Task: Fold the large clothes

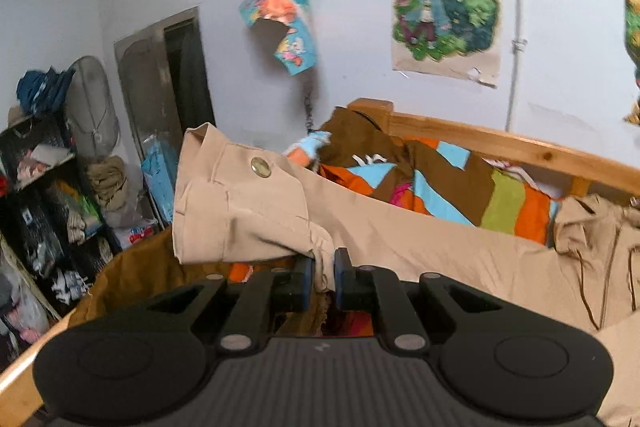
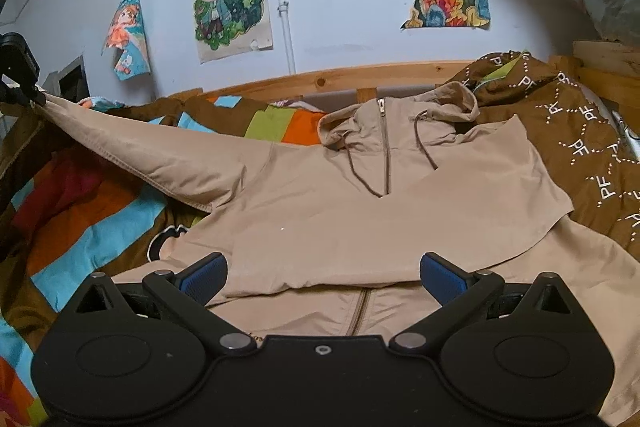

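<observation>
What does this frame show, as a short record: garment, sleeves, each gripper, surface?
garment: beige hooded jacket, lying front up, zip closed, hood toward the wall
left sleeve: lifted off the bed, cuff with a snap button hanging from the grip
right sleeve: already folded across the chest
left gripper: shut on the sleeve near the cuff
right gripper: open, holding nothing, over the jacket's lower part
surface: striped blanket on a wooden-framed bed
fold stage: one sleeve in, other in hand

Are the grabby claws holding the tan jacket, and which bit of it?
The left gripper pinches the tan jacket by its sleeve, near the buttoned cuff, lifted off the bed. The right gripper is open and holds nothing.
</observation>
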`<state>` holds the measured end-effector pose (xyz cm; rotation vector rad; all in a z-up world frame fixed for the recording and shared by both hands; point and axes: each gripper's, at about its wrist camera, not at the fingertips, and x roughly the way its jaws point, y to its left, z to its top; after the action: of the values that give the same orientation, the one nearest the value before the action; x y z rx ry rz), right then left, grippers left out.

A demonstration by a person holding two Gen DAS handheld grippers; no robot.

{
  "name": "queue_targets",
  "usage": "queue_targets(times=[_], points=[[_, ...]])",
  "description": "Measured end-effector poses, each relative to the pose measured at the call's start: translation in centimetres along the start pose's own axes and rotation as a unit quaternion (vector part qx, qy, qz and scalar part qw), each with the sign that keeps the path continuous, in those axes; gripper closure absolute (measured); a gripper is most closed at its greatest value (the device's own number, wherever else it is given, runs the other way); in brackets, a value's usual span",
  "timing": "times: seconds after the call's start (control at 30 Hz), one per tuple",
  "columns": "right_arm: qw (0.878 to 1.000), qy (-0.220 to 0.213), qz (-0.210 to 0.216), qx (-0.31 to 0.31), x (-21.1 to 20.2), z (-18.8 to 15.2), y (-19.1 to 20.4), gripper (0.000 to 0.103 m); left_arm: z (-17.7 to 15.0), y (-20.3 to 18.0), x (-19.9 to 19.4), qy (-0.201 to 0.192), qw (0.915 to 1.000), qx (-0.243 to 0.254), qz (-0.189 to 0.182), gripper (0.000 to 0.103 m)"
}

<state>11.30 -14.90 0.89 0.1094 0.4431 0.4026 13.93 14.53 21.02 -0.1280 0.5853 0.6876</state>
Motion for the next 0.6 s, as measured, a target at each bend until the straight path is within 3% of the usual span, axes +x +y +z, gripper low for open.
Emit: queue_targets(times=[0.1, 0.37, 0.47, 0.6], points=[[1.0, -0.005, -0.002, 0.006, -0.3, 0.2, -0.4, 0.001, 0.2, -0.8, -1.6, -0.005, 0.9996, 0.021, -0.015, 0.092], [1.0, -0.01, -0.002, 0.01, -0.4, 0.4, -0.6, 0.001, 2.6, -5.0, -5.0, -0.07, 0.9931, 0.063, -0.07, 0.092], [1.0, -0.009, -0.004, 0.012, -0.4, 0.4, -0.7, 0.001, 2.7, -7.7, -5.6, -0.119, 0.9817, 0.09, -0.118, 0.092], [0.999, -0.015, -0.029, 0.014, -0.3, 0.3, -1.8, 0.001, 2.9, -12.2, -6.4, -0.158, 0.956, 0.126, -0.212, 0.092]])
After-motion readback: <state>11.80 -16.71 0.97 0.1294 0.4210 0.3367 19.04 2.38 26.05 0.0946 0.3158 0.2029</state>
